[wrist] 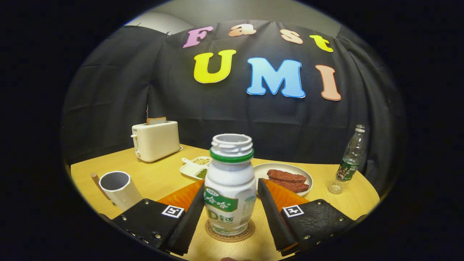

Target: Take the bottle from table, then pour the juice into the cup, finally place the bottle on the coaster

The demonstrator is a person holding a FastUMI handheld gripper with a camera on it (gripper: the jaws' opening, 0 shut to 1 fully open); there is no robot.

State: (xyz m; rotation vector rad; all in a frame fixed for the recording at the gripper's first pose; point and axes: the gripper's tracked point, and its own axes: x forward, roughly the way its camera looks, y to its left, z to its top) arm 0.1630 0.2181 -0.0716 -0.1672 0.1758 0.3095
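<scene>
A white juice bottle (229, 181) with a green neck ring and no cap stands upright on a round cork coaster (248, 231) on the wooden table. My gripper (230, 184) holds it at mid-body, one finger against each side, shut on it. The bottle's base rests flat on the coaster between the fingers. A white cup (116, 187) stands on the table to the left, beside my left finger; what it holds is hidden from here.
Beyond the bottle lie a white plate (306, 176) with brown meat strips and a divided dish (192, 167) of beans. A cream toaster (156, 140) stands at the back left. A clear water bottle (348, 161) stands at the right.
</scene>
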